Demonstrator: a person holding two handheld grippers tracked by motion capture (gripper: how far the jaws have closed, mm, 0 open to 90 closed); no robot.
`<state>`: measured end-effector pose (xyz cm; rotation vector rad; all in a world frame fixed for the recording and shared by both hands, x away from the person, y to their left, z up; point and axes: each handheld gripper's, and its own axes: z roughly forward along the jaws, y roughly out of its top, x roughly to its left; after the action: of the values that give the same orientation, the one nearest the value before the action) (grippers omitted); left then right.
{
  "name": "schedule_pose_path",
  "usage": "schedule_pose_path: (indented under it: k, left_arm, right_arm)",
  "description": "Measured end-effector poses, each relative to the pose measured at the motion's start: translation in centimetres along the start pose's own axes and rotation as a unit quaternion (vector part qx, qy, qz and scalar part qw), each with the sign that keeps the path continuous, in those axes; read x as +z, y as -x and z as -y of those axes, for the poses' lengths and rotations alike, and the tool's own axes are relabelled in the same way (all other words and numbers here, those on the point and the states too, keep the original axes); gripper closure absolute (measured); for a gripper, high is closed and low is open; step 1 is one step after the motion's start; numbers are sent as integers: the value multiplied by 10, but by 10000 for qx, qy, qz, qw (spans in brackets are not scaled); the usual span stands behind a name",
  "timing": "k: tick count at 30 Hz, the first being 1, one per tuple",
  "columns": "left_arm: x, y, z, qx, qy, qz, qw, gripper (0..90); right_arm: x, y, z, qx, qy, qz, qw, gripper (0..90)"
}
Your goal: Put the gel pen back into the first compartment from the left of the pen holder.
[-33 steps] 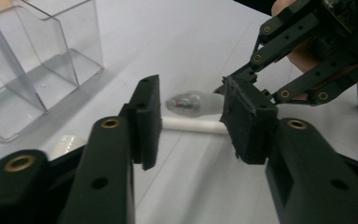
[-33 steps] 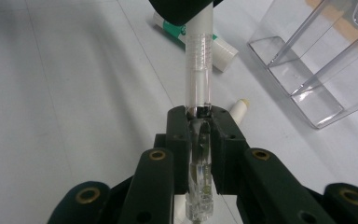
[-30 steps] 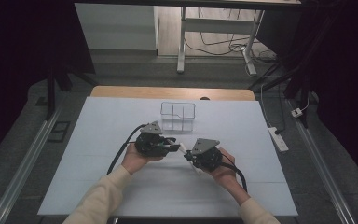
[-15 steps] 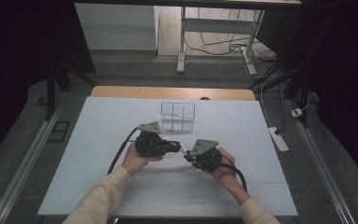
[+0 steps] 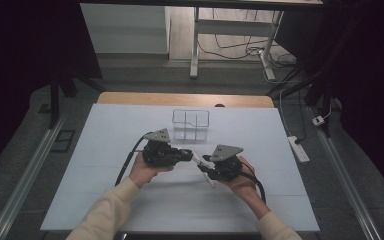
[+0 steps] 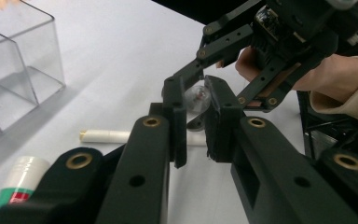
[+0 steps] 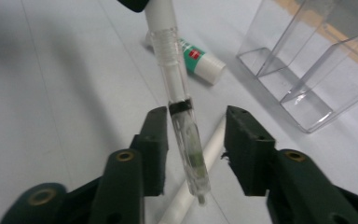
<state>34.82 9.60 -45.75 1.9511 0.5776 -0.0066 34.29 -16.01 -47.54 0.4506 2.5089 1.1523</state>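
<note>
Pen [image 7: 182, 135] pinched by left gripper [image 5: 192, 156]; right gripper [image 5: 203, 169] at 4 o'clock, jaws just spreading around it.

Box [image 5: 191, 124] stands at table's [image 5: 105, 200] far middle. Left gripper [image 5: 189, 155] and right gripper [image 5: 203, 167] meet nearer the person, pen [image 7: 182, 126] between them. Cap [image 6: 116, 136] and glue stick [image 7: 200, 58] lie on table beneath.

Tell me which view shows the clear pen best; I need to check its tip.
The right gripper view: the pen hangs close up between the right tool's open jaws. The left gripper view shows it end-on; the high view, a sliver.
</note>
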Motion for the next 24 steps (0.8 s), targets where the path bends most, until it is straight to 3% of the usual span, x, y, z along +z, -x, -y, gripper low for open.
schedule_pose_path:
  k: [11, 24]
  left_arm:
    - [-20, -9, -1, -125, 227, -272, 9993, 797]
    - [-41, -14, -2, -152, 426, -484, 9978, 797]
  right_arm:
    - [-11, 8, 1, 327, 292, 89, 9990, 491]
    - [-21, 18, 12, 588, 288, 203, 9976, 470]
